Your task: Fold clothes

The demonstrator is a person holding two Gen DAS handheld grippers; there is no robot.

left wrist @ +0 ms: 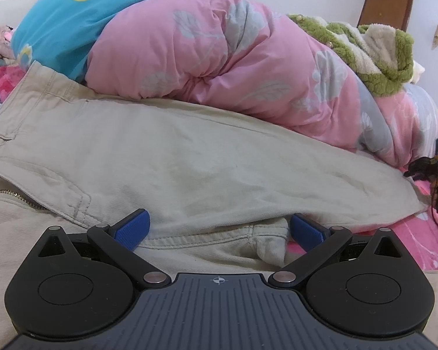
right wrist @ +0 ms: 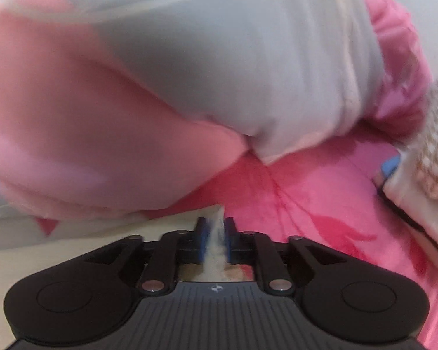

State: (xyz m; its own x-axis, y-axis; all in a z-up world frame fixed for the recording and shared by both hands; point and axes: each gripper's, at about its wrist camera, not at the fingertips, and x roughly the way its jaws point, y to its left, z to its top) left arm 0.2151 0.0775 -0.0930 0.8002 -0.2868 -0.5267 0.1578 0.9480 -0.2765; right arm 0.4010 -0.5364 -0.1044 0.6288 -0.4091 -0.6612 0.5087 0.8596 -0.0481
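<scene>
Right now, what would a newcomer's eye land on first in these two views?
The beige trousers spread across the middle of the left wrist view, with the left tongs open over their near edge. Behind them a bulky pink floral quilt is heaped up. In the blurred right wrist view, the right tongs are pinched shut on a fold of pale fabric.

Blurred quilt (right wrist: 189,73), perhaps motion-smeared

left tongs (left wrist: 219,229) spread wide | right tongs (right wrist: 216,237) pinched closed
</scene>
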